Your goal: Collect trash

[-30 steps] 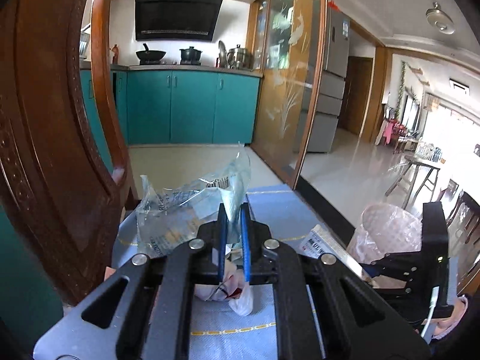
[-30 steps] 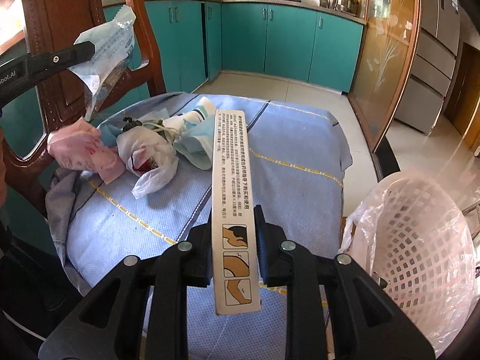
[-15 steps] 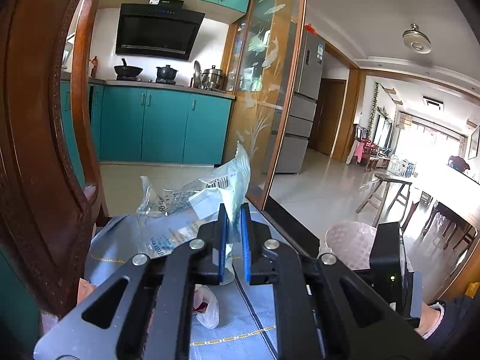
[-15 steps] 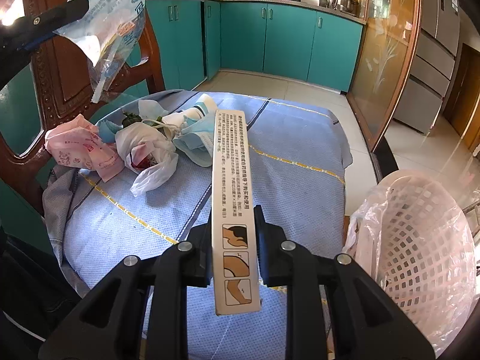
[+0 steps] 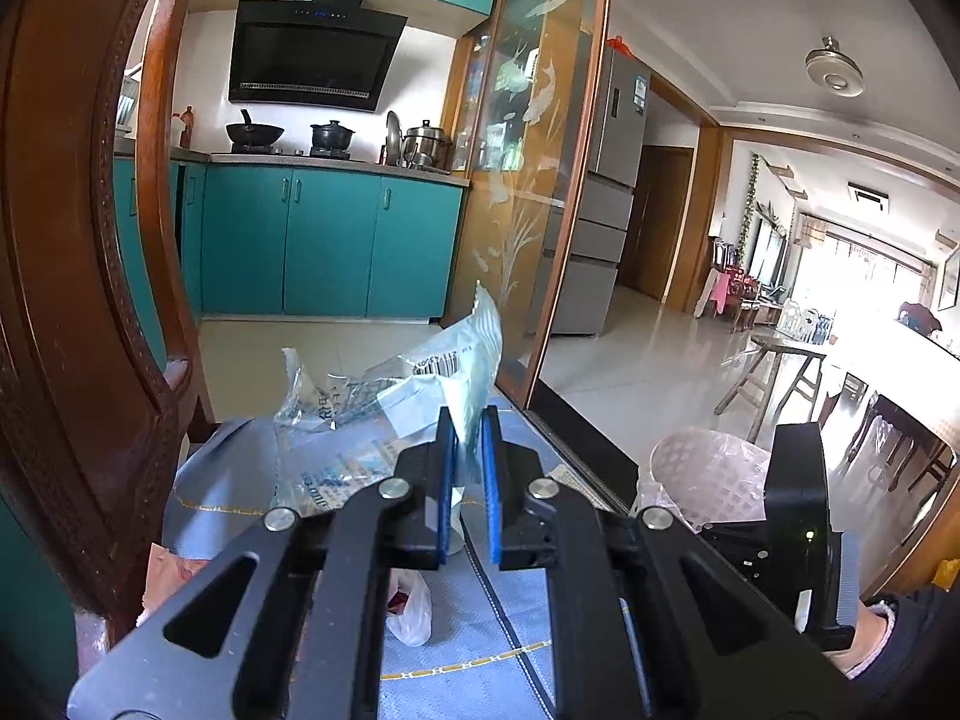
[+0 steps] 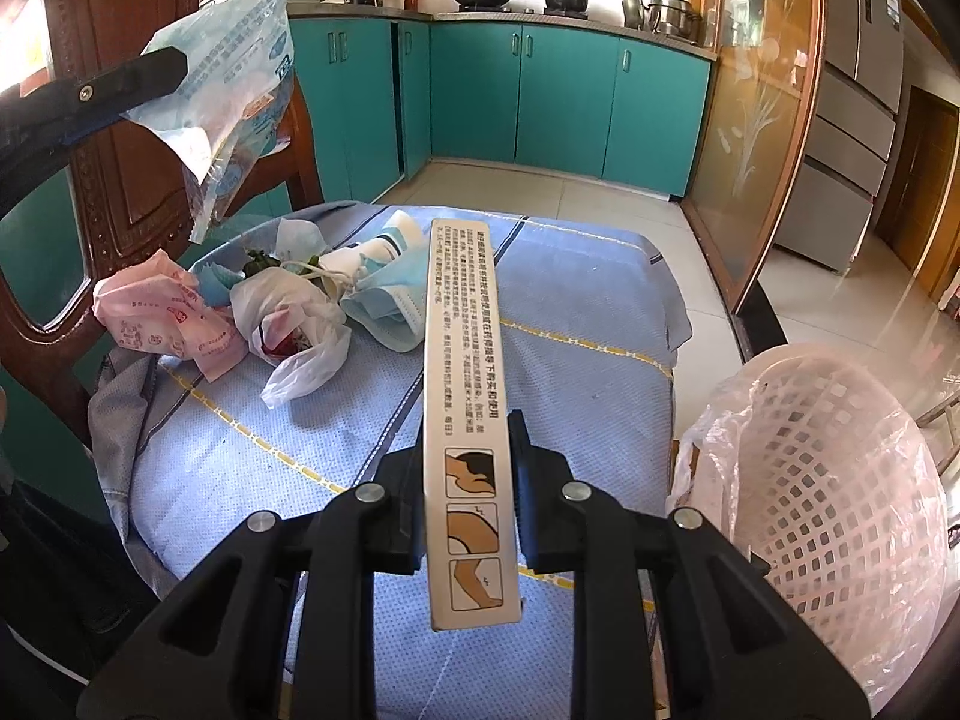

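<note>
The left gripper (image 5: 467,420) is clamped on a crinkled plastic wrapper (image 5: 384,402), held in the air above the far left of the blue cushion (image 6: 576,360), close to the carved chair back (image 5: 66,276). The right gripper (image 6: 467,468) pinches a long flat box (image 6: 465,396) over the cushion's near edge. A heap of trash (image 6: 270,312) lies far left on the cushion. The lined white basket (image 6: 840,480) stands just right of the cushion, with open floor beyond it.

right tool (image 6: 467,468) clamping box (image 6: 465,372), basket (image 6: 840,468)
</note>
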The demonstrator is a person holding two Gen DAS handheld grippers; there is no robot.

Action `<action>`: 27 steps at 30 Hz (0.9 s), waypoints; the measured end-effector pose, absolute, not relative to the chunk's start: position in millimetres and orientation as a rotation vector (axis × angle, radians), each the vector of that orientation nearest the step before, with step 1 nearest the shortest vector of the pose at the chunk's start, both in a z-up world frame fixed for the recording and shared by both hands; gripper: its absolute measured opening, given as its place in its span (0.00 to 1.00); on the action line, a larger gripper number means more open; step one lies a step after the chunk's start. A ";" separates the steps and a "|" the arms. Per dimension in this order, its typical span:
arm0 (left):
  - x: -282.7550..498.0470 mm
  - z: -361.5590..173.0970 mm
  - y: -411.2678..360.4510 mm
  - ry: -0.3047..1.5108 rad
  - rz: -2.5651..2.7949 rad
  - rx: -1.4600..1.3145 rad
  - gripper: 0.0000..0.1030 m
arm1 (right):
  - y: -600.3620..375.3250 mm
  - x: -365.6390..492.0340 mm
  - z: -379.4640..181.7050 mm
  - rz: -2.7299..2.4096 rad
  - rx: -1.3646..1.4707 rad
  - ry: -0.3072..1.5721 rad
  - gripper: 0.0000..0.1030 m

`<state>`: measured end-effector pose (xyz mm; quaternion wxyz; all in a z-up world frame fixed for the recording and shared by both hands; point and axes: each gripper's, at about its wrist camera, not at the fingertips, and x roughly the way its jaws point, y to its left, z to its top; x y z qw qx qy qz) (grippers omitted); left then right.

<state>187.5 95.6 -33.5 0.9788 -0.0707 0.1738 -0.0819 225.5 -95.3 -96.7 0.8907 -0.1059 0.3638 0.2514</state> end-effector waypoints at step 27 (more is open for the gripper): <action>185.8 -40.0 99.7 0.372 -0.148 -0.137 0.10 | -94.3 223.7 -96.6 0.503 -0.224 0.740 0.23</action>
